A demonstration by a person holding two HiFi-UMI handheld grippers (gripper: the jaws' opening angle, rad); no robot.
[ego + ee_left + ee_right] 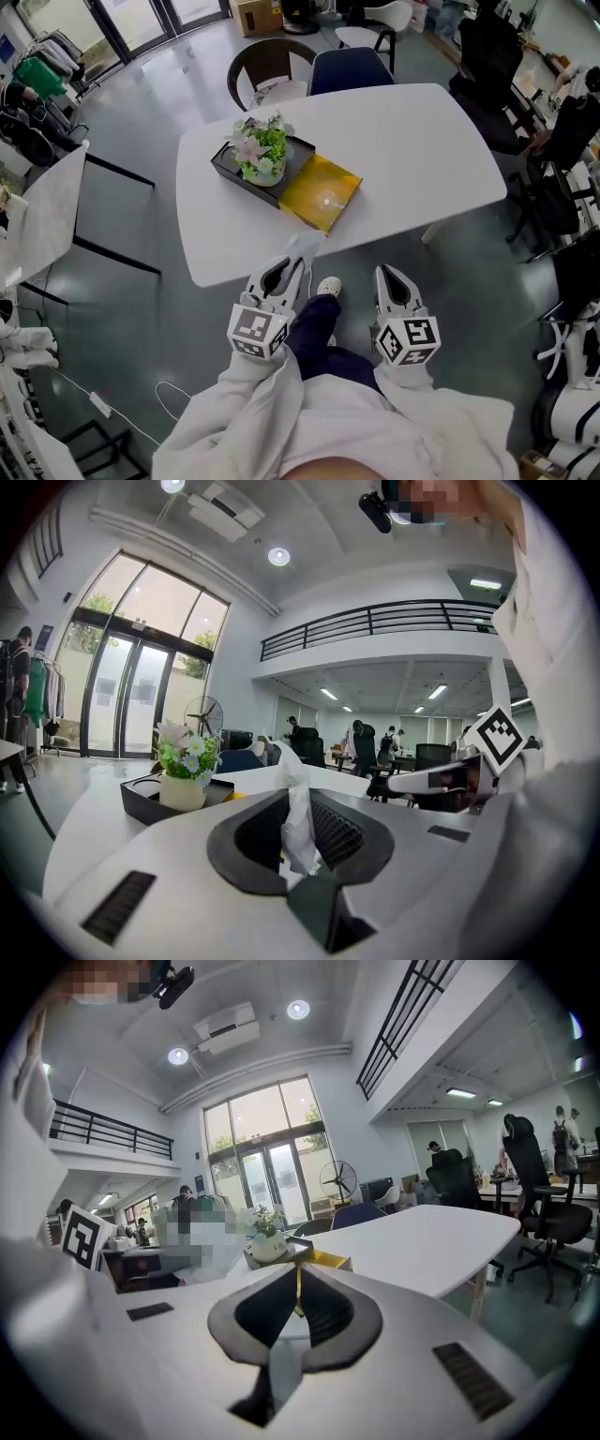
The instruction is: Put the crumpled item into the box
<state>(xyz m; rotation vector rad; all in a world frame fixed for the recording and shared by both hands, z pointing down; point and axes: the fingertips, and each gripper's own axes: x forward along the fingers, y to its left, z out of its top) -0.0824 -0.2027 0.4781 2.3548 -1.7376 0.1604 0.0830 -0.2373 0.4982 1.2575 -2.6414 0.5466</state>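
Note:
My left gripper (294,264) is shut on a white crumpled tissue (304,246), held just off the near edge of the white table (412,141). In the left gripper view the tissue (300,822) stands up between the dark pads of the left gripper (298,799). A shallow yellow box (321,193) lies open on the table, just beyond the tissue. It touches a black tray (223,161) that holds a pot of flowers (260,150). My right gripper (393,275) hangs beside the left one, below the table edge. Its jaws are shut with nothing in them, as the right gripper view also shows (298,1279).
Two chairs (309,67) stand at the table's far side. A second white table (47,220) is at the left, and office chairs (492,66) are at the right. A cable (122,412) lies on the grey floor at lower left.

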